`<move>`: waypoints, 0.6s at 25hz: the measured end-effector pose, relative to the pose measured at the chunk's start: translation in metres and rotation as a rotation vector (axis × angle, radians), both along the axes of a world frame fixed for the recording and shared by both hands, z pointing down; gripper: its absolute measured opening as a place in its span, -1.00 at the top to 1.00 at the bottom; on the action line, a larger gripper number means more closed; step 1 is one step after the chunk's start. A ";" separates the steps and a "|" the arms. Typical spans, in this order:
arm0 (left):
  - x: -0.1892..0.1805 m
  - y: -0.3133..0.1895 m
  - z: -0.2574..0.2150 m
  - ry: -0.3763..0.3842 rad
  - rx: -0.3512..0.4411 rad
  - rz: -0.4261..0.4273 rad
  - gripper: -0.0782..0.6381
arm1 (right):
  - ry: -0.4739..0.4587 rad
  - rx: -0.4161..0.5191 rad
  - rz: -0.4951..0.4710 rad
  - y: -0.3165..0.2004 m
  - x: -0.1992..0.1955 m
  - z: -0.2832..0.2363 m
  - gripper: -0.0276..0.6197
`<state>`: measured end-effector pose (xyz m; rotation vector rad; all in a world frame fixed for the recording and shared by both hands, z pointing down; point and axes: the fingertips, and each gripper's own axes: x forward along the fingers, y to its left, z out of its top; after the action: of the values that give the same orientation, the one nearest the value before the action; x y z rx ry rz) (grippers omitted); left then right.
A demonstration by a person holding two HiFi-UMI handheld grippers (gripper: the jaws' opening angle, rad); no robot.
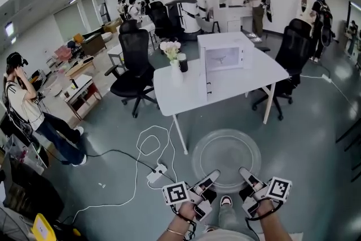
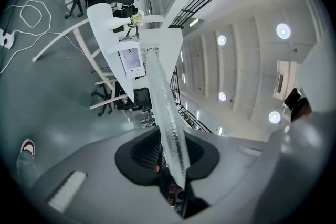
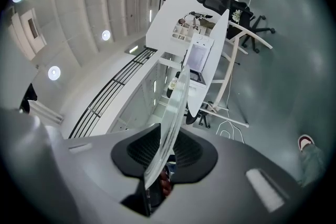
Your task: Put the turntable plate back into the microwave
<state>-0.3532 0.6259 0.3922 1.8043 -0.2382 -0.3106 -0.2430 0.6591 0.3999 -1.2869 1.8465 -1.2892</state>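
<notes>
The left tongs (image 1: 210, 176) and right tongs (image 1: 246, 173) each pinch their load's near rim. The white worktop (image 1: 265, 79) stands well ahead, bearing the microwave (image 1: 224, 57). The glass turntable plate (image 1: 225, 156) hangs level above the floor, so approach and insertion remain.

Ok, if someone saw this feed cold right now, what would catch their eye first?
First, the clear glass turntable plate held out flat over the grey floor, its near rim clamped by the left gripper and the right gripper. Beyond it, the white microwave sits on the white table, with a vase of flowers to its left. A white cable loops across the floor left of the plate.
</notes>
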 end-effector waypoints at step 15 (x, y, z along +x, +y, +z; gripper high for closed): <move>0.082 -0.132 -0.008 -0.010 -0.009 -0.067 0.64 | -0.033 -0.003 -0.059 -0.140 0.083 -0.005 0.69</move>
<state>-0.2708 0.4940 0.3842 1.7915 -0.3066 -0.3476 -0.1601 0.5192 0.3944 -1.2133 1.8730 -1.3369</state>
